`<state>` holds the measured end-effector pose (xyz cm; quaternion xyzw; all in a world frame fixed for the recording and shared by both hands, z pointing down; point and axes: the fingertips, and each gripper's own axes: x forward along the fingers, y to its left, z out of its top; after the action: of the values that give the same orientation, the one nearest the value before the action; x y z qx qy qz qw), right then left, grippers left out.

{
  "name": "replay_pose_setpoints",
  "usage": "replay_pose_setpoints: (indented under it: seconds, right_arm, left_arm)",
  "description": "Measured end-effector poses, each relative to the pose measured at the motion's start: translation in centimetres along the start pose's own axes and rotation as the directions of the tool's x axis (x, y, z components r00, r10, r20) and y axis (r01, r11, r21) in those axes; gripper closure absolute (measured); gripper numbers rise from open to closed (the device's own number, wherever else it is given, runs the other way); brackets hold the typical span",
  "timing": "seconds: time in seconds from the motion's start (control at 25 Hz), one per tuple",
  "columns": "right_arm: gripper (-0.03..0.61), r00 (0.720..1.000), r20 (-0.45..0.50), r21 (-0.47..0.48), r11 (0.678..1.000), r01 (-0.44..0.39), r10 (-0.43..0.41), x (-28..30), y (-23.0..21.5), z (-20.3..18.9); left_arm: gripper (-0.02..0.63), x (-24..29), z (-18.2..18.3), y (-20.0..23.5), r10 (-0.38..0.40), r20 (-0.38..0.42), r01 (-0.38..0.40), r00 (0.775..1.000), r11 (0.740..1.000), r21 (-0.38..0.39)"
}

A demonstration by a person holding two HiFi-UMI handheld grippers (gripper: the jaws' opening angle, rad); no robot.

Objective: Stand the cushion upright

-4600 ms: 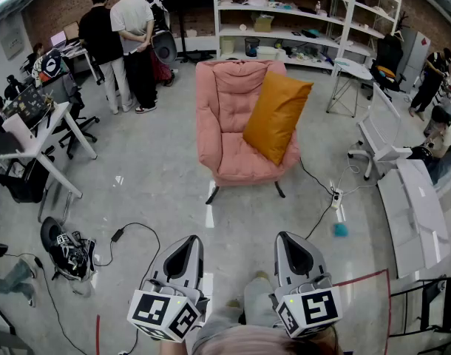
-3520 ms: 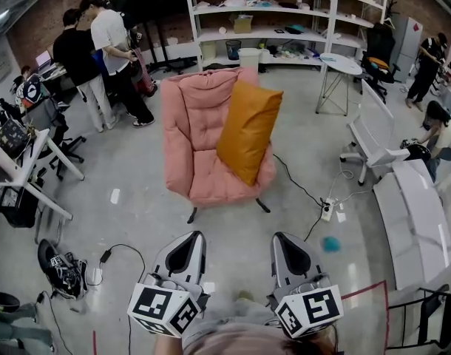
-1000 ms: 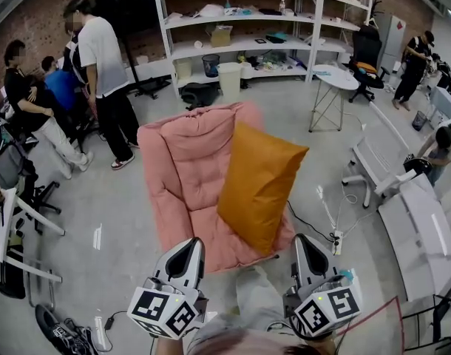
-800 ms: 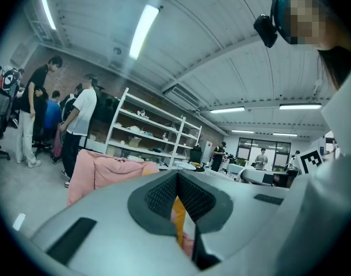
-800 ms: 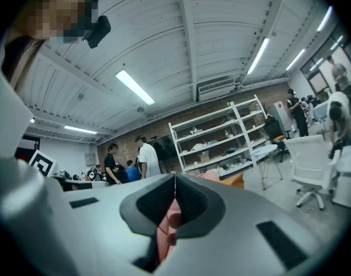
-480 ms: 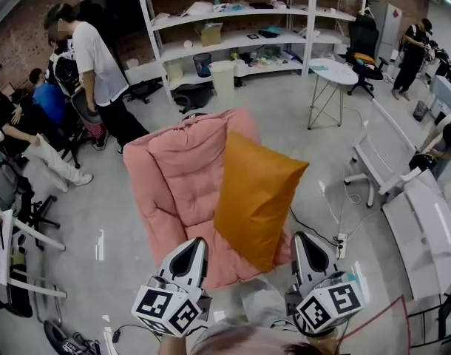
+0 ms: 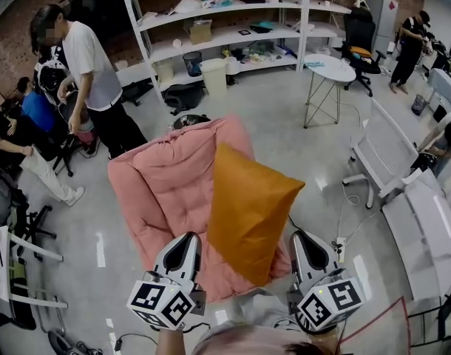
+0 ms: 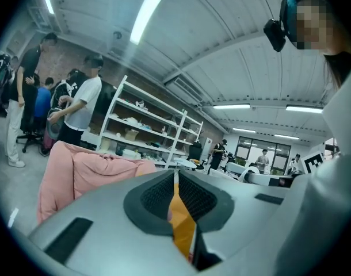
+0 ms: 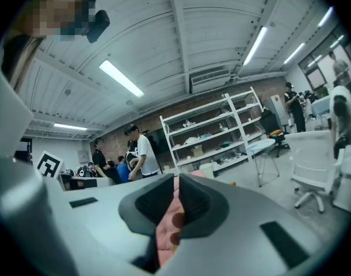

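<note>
Cushion (image 7: 249, 211) leans askew on chair (image 7: 163, 187). Left gripper (image 7: 185, 239) and right gripper (image 7: 300, 239) flank its base, jaws pressed together and empty, probably for pushing.

Left gripper (image 7: 188, 237), right gripper (image 7: 299, 235), side by side, jaws together

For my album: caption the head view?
Left gripper and right gripper, shut, face orange cushion leaning in pink armchair.

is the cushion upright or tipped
Tipped: the cushion leans aslant on the armchair, its edges slanted and one top corner jutting to the right.
</note>
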<state>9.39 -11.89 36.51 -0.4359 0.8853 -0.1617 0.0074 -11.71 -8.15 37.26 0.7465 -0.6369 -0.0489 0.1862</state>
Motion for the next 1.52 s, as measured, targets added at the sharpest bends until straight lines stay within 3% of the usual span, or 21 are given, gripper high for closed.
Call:
replay_pose_setpoints:
  seconds: [0.2,0.52,1.08,1.28,1.52]
  right_arm:
    - [0.501,0.999,-0.046,0.004,1.0,0.012,-0.012,2.2,-2.5,-0.5]
    - [0.466,0.994,-0.106,0.022,0.999,0.033,-0.031,5.7,-6.7,-1.4]
    - [0.314,0.975,-0.21,0.08,0.993,0.091,-0.073,12.3,-11.7,-4.8]
    - [0.296,0.966,-0.245,0.101,0.989,0.109,-0.081,13.9,-13.0,-5.9]
    - [0.279,0.964,-0.25,0.138,0.982,0.131,-0.094,15.2,-14.5,-6.6]
  left_arm:
    - [0.581,4.0,-0.3,1.3,-0.01,-0.016,0.01,1.0,1.0,-0.014]
    - [0.545,10.5,-1.3,3.2,-0.018,-0.061,0.017,0.998,1.0,-0.016]
    - [0.456,20.5,-3.1,8.7,-0.054,-0.128,0.048,0.99,0.997,-0.054]
    - [0.43,23.4,-3.6,10.6,-0.058,-0.144,0.045,0.988,0.995,-0.09]
    - [0.375,27.0,-5.3,12.1,-0.094,-0.217,0.074,0.972,0.992,-0.099]
